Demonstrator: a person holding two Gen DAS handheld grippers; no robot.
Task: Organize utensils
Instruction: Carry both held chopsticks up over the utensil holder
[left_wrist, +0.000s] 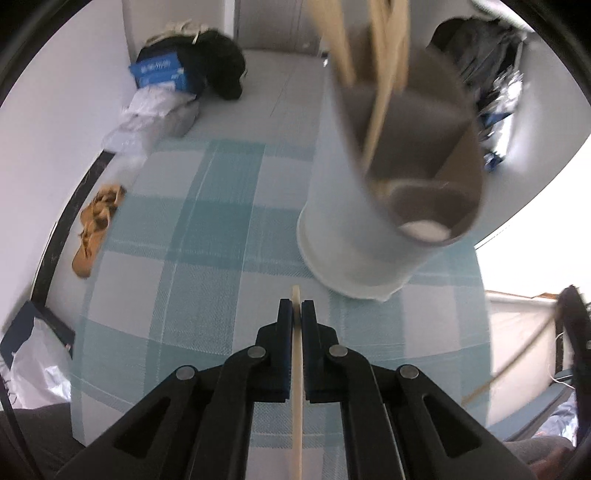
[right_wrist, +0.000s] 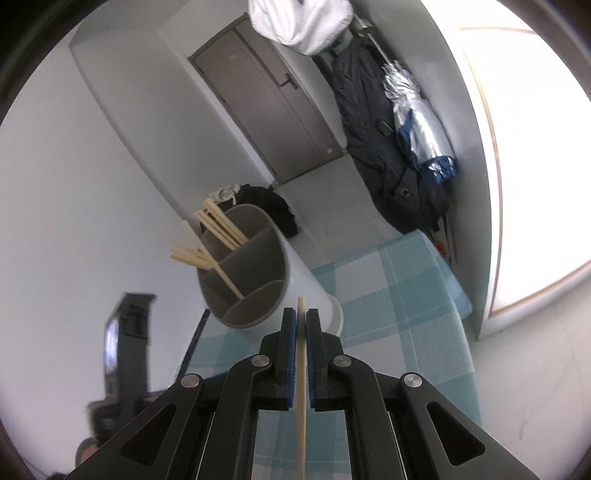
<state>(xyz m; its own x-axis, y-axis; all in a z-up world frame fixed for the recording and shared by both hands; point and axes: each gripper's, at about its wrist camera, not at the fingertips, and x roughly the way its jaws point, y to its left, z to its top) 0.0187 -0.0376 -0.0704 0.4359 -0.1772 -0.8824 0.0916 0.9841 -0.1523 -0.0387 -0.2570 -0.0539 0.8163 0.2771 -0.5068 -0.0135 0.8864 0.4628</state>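
A white utensil holder with brown dividers stands on the checked cloth, with several wooden chopsticks in its far compartments. My left gripper is shut on a single chopstick, just in front of the holder's base. In the right wrist view the holder stands ahead, chopsticks leaning left. My right gripper is shut on another chopstick, its tip near the holder's near side, above the table.
A teal checked tablecloth covers the table. On the floor lie a sandal, a blue box with bags and a white bag. Coats and an umbrella hang by the door.
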